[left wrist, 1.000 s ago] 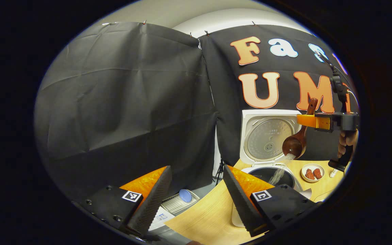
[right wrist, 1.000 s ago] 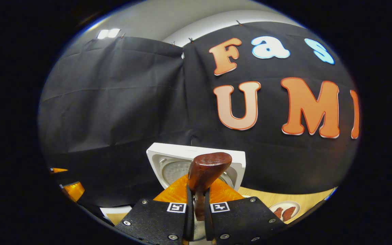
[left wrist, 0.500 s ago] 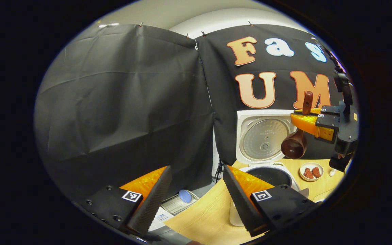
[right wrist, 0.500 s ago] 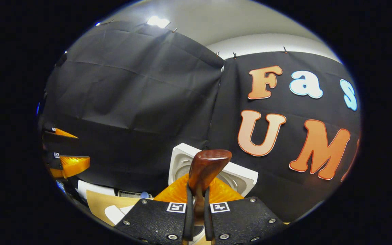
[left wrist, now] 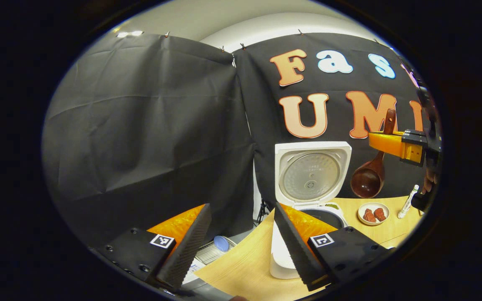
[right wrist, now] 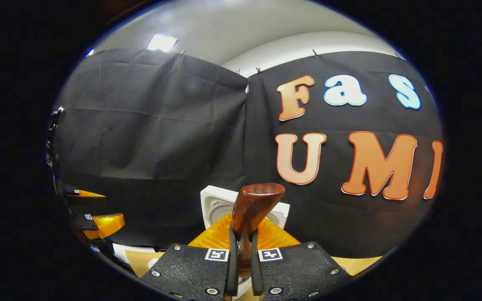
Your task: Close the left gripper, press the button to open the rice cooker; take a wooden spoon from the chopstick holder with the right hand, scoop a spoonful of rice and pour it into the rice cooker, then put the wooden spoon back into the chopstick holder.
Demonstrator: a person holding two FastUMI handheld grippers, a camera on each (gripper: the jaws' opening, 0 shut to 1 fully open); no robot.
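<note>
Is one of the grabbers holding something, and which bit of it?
The right gripper is shut on the brown wooden spoon, gripping the handle just below its top end. The left gripper is open, holding nothing.

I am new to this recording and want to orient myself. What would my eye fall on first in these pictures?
First, the white rice cooker on the wooden table, its lid standing open against the black cloth wall. Next, the wooden spoon hanging bowl-down to the right of the lid, its handle clamped in the right gripper. The left gripper is open and holds nothing.

Both views face booth wall | share rice cooker [left wrist: 310, 175] (lid up)
</note>
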